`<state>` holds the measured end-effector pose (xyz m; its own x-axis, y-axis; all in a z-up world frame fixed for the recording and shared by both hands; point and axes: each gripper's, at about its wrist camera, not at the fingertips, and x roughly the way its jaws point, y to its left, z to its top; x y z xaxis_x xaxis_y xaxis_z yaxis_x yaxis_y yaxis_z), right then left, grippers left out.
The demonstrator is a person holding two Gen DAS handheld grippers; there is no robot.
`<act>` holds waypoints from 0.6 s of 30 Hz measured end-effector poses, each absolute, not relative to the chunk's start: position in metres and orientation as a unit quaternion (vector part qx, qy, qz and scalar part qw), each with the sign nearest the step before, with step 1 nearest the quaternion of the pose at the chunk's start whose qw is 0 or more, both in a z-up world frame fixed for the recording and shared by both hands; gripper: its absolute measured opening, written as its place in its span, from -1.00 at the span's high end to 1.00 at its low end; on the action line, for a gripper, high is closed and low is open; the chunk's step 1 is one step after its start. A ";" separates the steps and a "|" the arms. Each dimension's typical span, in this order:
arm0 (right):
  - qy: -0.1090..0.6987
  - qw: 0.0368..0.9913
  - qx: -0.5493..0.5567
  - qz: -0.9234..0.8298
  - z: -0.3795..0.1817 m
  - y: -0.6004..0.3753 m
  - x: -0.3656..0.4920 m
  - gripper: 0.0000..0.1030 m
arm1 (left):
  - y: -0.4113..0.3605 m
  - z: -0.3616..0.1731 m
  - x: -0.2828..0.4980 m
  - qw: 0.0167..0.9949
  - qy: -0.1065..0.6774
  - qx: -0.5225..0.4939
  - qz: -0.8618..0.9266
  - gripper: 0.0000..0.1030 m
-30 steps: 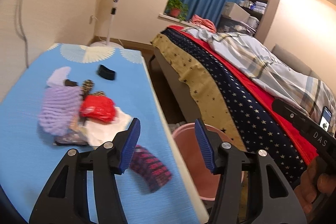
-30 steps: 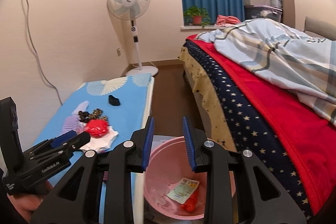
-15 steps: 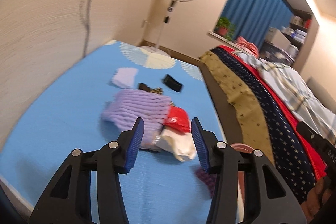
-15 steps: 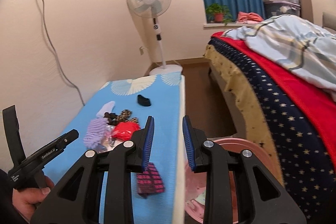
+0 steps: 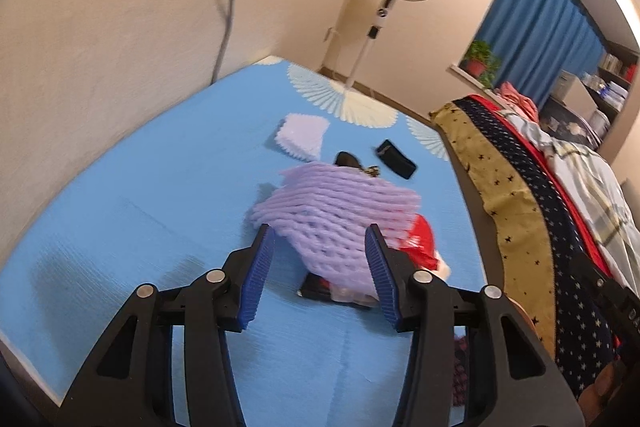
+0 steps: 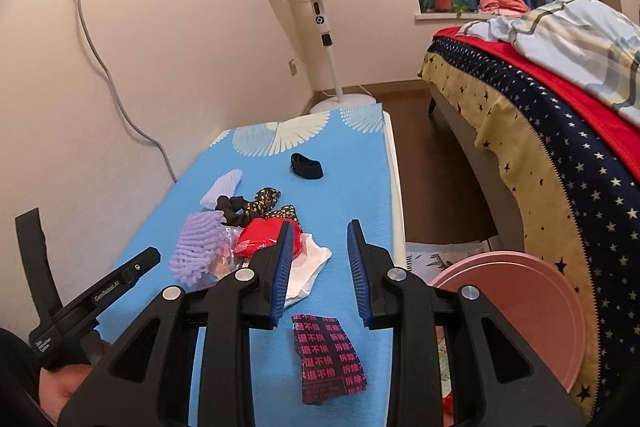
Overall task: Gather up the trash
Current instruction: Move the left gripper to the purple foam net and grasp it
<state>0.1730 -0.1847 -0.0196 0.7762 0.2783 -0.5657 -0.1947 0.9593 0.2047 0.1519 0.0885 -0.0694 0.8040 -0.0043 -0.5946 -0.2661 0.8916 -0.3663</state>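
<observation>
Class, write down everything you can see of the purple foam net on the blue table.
The purple foam net is a pale lilac sleeve of soft, woven-looking foam mesh, crumpled and lying flat on the blue table. It rests on a small heap, overlapping a red wrapper and a clear plastic packet beneath it. The left tool is open, its blue pads either side of the net's near end, not clamped on it.

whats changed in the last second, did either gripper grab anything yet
Nothing grabbed yet. The left gripper swung from the pink bin toward the table and now frames the purple foam net, jaws open. The right gripper swung from over the bin to the table, jaws wider. The trash pile stayed put.
</observation>
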 end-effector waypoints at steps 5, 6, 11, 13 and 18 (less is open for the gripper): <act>0.317 0.937 0.063 0.129 -0.026 -0.181 0.181 0.45 | 0.097 -0.087 0.166 0.908 0.320 -0.259 0.073 -0.18; 0.318 0.937 0.062 0.129 -0.026 -0.181 0.182 0.45 | 0.097 -0.088 0.168 0.907 0.321 -0.262 0.074 -0.18; 0.326 0.934 0.053 0.135 -0.028 -0.176 0.191 0.45 | 0.097 -0.096 0.179 0.901 0.322 -0.283 0.066 -0.15; 0.330 0.932 0.050 0.138 -0.028 -0.175 0.195 0.45 | 0.097 -0.097 0.183 0.901 0.320 -0.287 0.065 0.00; 0.334 0.930 0.044 0.148 -0.024 -0.170 0.216 0.45 | 0.100 -0.102 0.189 0.895 0.324 -0.301 0.060 0.52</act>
<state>0.2156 -0.1698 -0.0240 0.7323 0.3055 -0.6086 -0.2465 0.9521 0.1813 0.1887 0.1001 -0.1023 0.7829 -0.0879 -0.6160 -0.3026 0.8113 -0.5003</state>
